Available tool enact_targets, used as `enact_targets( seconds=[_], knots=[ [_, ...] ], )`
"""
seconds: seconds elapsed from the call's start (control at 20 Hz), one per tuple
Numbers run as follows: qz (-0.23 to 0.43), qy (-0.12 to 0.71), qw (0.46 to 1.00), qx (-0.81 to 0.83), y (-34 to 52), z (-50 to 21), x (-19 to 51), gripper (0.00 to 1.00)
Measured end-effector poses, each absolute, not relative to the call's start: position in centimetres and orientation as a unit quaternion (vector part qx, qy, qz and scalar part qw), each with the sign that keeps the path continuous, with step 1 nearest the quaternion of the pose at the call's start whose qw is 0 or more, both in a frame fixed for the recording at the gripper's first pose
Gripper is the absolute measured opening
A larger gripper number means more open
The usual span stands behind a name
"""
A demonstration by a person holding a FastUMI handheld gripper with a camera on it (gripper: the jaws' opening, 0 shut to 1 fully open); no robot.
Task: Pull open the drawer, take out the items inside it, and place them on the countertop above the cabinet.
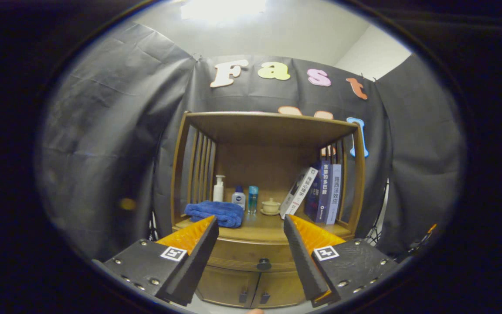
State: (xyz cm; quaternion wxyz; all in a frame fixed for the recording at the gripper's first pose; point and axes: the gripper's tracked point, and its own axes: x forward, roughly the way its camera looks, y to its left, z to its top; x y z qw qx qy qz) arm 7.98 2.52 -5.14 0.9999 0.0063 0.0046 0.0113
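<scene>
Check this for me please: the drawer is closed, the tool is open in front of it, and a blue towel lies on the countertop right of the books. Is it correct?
Not quite. In the gripper view the blue towel lies left of the books, not right. The rest holds: the drawer is closed, its knob untouched, and the tool is open in front of it.
</scene>
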Motion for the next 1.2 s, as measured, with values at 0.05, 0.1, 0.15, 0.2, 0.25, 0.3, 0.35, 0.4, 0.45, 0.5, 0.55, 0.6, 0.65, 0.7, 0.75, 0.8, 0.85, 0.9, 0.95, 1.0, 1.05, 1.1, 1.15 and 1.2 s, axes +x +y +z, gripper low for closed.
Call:
enact_targets(
  seconds=[0.05,0.1,0.15,0.2,0.25,0.3,0.35,0.4,0.45,0.5,0.55,0.6,0.65,0.7,0.75,0.8,0.85,0.9,0.95,1.0,1.05,1.1,1.15,1.2],
  knots=[
    [0.002,0.01,1.0,0.006,2.3,-6.3,8.7,0.9],
    [-0.004,0.019,1.0,0.008,2.1,-7.4,9.4,0.9],
    [-0.005,0.028,0.999,0.014,2.1,-8.9,10.4,0.9],
    [0.002,0.039,0.999,0.026,2.4,-10.3,11.1,0.9],
    [0.005,0.05,0.998,0.042,2.7,-11.8,12.1,0.9],
    [0.01,0.058,0.997,0.056,2.8,-12.8,12.6,0.9],
    [0.015,0.063,0.996,0.069,3.0,-14.0,13.4,0.89],
    [0.014,0.072,0.994,0.079,2.9,-15.1,14.2,0.89],
    [0.01,0.083,0.993,0.087,2.7,-16.5,14.8,0.89],
    [0.002,0.094,0.991,0.092,2.4,-17.7,15.4,0.88],
    [0.0,0.106,0.99,0.096,2.2,-19.0,16.3,0.87],
    [-0.003,0.119,0.988,0.101,2.2,-20.2,16.9,0.87],
    [-0.011,0.133,0.986,0.102,1.8,-21.5,17.4,0.87],
    [-0.018,0.146,0.984,0.101,1.4,-22.8,17.9,0.85],
    [-0.025,0.155,0.983,0.098,1.1,-23.9,18.3,0.84],
    [-0.033,0.161,0.981,0.098,0.7,-24.6,18.8,0.83],
    [-0.035,0.167,0.98,0.102,0.6,-25.5,19.2,0.84],
    [-0.035,0.174,0.978,0.106,0.6,-26.2,19.5,0.83],
    [-0.036,0.182,0.977,0.107,0.6,-27.1,19.8,0.83],
    [-0.036,0.187,0.976,0.107,0.6,-27.5,20.1,0.84],
    [-0.038,0.19,0.975,0.106,0.5,-27.8,20.4,0.84],
    [-0.038,0.192,0.975,0.106,0.4,-28.1,20.6,0.73],
    [-0.031,0.195,0.974,0.106,0.7,-28.4,20.8,0.63],
    [-0.029,0.203,0.974,0.101,0.8,-28.6,20.7,0.52]
  ],
)
